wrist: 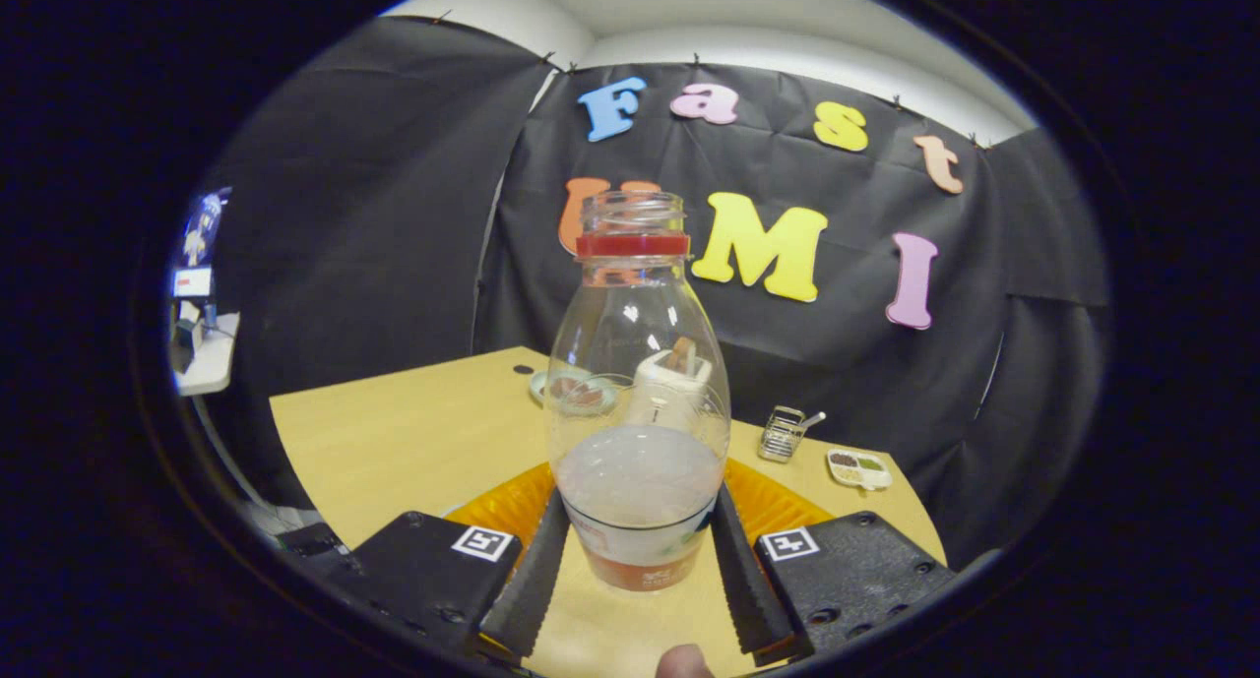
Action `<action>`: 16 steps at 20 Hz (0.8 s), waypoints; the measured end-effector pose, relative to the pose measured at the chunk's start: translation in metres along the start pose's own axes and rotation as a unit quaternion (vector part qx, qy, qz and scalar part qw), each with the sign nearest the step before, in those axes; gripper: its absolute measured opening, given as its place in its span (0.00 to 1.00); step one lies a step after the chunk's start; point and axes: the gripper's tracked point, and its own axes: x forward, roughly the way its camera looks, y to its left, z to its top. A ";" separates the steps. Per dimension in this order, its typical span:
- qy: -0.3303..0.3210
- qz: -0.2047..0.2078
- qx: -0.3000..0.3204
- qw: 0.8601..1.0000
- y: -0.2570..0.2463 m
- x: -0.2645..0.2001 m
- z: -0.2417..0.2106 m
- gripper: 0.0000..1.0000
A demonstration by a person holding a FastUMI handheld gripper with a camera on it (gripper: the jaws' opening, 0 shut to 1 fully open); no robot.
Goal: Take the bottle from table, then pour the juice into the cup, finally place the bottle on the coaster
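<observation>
The bottle (638, 402) is being held upright between the two fingers (532, 570) of the tongs (638, 560), which are being pressed against its lower sides, one on each flank, so that the tongs are pinching the bottle. The bottle is clear, uncapped, with a red ring around its neck, and a little pale liquid with a reddish layer at the bottom is being carried in its lower part. A label band is being crossed by the fingers' inner edges. An orange coaster (778, 506) is being partly covered by the bottle's base and is showing on either side of it, just beyond the fingers, on the wooden tabletop (394, 452). Farther beyond the tongs, seen through the glass, a white toaster (669, 383) with a slice in it is standing, with a small plate (571, 391) beside it. Off to the right of the tongs, a wire basket (783, 434) and a little divided dish (859, 468) are lying near the tabletop's far edge. A fingertip (684, 663) is showing just behind the tongs.
</observation>
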 end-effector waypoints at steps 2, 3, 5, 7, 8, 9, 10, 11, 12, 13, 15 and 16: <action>-0.018 -0.006 0.020 1.000 -0.007 0.014 0.013 0.77; -0.026 -0.006 0.031 0.999 -0.009 0.021 0.015 0.77; -0.030 -0.009 0.045 0.998 -0.016 0.043 0.017 0.77; -0.029 -0.009 0.050 0.998 -0.020 0.070 0.011 0.77; -0.025 -0.011 0.049 0.998 -0.021 0.081 0.006 0.77; -0.020 -0.009 0.052 0.998 -0.020 0.091 0.000 0.77; -0.014 -0.007 0.055 0.998 -0.019 0.102 -0.007 0.77; -0.011 -0.004 0.058 0.998 -0.017 0.111 -0.013 0.77; -0.005 -0.002 0.061 0.998 -0.015 0.120 -0.021 0.78; -0.001 -0.004 0.060 0.998 -0.015 0.128 -0.029 0.78; 0.013 -0.001 0.059 0.998 -0.012 0.146 -0.048 0.79; 0.020 -0.003 0.056 0.998 -0.012 0.154 -0.059 0.79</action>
